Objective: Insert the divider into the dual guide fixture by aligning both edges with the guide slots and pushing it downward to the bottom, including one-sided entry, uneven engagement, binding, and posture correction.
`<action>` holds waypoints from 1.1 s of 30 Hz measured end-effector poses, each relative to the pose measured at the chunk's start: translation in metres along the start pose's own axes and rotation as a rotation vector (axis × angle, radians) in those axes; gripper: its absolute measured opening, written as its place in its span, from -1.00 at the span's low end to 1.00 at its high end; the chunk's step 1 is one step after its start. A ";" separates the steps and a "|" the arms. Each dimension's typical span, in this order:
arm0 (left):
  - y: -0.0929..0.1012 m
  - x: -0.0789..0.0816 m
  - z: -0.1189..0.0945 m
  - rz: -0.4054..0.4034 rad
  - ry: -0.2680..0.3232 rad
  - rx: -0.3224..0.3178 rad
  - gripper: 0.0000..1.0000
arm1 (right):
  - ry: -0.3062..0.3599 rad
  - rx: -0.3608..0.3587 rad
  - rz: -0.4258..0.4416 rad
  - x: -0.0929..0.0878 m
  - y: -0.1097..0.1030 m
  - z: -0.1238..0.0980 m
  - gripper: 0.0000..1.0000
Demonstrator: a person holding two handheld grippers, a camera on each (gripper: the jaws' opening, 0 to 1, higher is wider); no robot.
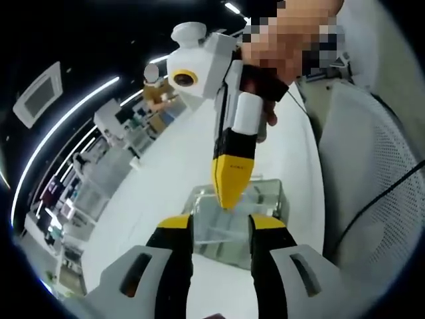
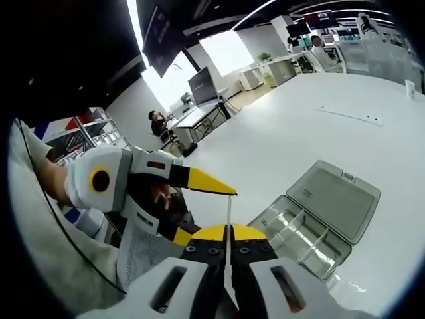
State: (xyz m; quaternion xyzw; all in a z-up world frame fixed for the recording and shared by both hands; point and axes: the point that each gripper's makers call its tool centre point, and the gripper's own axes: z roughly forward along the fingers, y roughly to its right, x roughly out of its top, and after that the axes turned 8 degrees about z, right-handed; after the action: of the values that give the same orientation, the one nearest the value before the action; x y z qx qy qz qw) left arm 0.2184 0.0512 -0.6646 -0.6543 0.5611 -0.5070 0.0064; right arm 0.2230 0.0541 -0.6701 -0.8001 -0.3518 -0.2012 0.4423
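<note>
**Divider pinched above the open box**

Looking along my right gripper, I see its yellow-tipped jaws pressed together on a thin clear divider, which stands up on edge between them. Just beside it on the white table lies a clear plastic box with inner partitions, its lid folded back flat. My left gripper comes in from the left there, yellow tips pointing at the divider's top edge without touching it.

In the left gripper view, my left gripper has its jaws apart with nothing between them, poised over the clear box. The right gripper hangs tip-down above the box, gripped by a hand. A mesh chair back stands to the right.
</note>
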 end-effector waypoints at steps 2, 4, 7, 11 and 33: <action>0.000 0.000 0.000 -0.001 -0.001 -0.001 -0.38 | -0.001 0.000 -0.009 -0.001 0.000 0.000 -1.00; 0.000 0.000 0.000 -0.001 -0.002 -0.002 -0.38 | 0.000 -0.002 -0.016 -0.001 0.000 -0.001 -1.00; -0.001 -0.002 -0.001 -0.009 -0.004 -0.003 -0.38 | 0.000 -0.005 -0.036 0.000 0.001 -0.002 -1.00; -0.003 -0.003 -0.003 -0.034 0.001 -0.007 -0.39 | -0.006 -0.009 -0.069 0.001 0.002 -0.004 -1.00; -0.005 0.002 -0.011 -0.130 0.040 -0.176 -0.54 | -0.065 0.015 -0.289 -0.006 -0.003 -0.009 -1.00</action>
State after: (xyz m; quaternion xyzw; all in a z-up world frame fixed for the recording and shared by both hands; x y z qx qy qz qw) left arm 0.2143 0.0578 -0.6547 -0.6770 0.5600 -0.4680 -0.0954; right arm 0.2163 0.0454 -0.6677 -0.7438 -0.4791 -0.2340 0.4031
